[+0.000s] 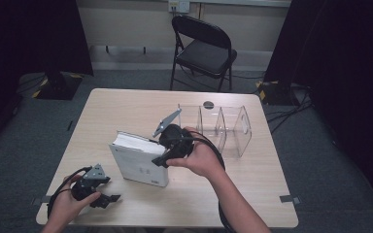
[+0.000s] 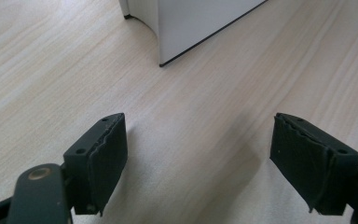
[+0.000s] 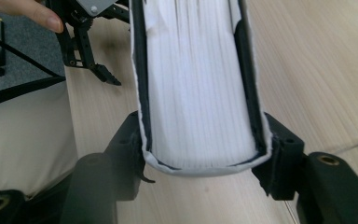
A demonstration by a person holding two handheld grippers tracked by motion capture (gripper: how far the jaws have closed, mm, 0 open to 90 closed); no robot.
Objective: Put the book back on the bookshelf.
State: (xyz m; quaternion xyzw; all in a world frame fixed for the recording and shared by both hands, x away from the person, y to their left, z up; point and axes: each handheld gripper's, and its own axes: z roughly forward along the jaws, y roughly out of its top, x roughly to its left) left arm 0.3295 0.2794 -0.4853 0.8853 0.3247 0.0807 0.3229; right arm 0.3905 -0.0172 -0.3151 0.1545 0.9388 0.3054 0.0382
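While I can make out small dark marks on the white cover of the book (image 1: pixel 138 160), nothing on it is sharp enough for me to read, and I find no legible label anywhere else. From the high view the book stands on its edge near the middle of the table (image 1: pixel 126 107), its long axis running from the near right toward the far left, page block facing up. My right gripper (image 1: pixel 167 156) sits at the book's upper right end; in the right gripper view the book (image 3: pixel 198 84) fills the space between the jaws, covers against both pads, pages running away from the camera. No earlier picture tells me more, so I call it clamped on the book. My left gripper (image 1: pixel 108 199) rests low near the front left corner of the table, jaws spread wide with bare wood between them, and one white corner of the book (image 2: pixel 186 23) shows ahead. Behind the book stands a clear plastic organiser (image 1: pixel 223 127).
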